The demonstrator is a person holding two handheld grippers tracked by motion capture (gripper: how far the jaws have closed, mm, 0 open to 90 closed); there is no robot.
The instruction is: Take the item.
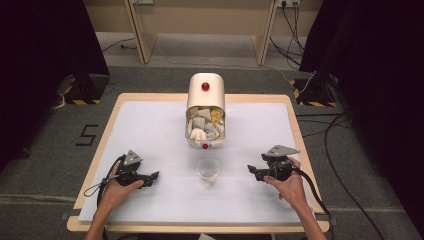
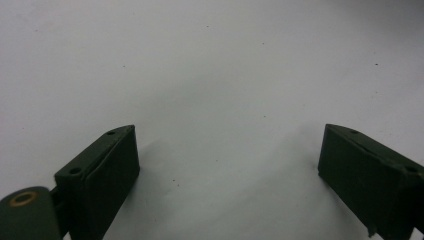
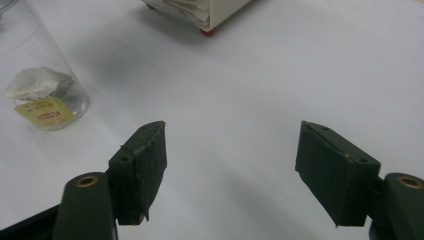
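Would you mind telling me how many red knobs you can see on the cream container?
2: one red knob on the container's top, another at its front edge by the cup. Others may be hidden.

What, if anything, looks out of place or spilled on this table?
Nothing is spilled. The cream box is tilted, its open face full of tea bags turned toward the person, apparently on purpose. A clear cup stands upright in front of it, one tea bag inside. Both hand-held grippers rest open, apart from everything.

table (image 1: 150, 130) white, tan rim | box (image 1: 205, 92) cream, red knob | cup (image 3: 40, 75) clear | tea-bag tag (image 3: 44, 112) yellow | tongs (image 3: 230, 170) black
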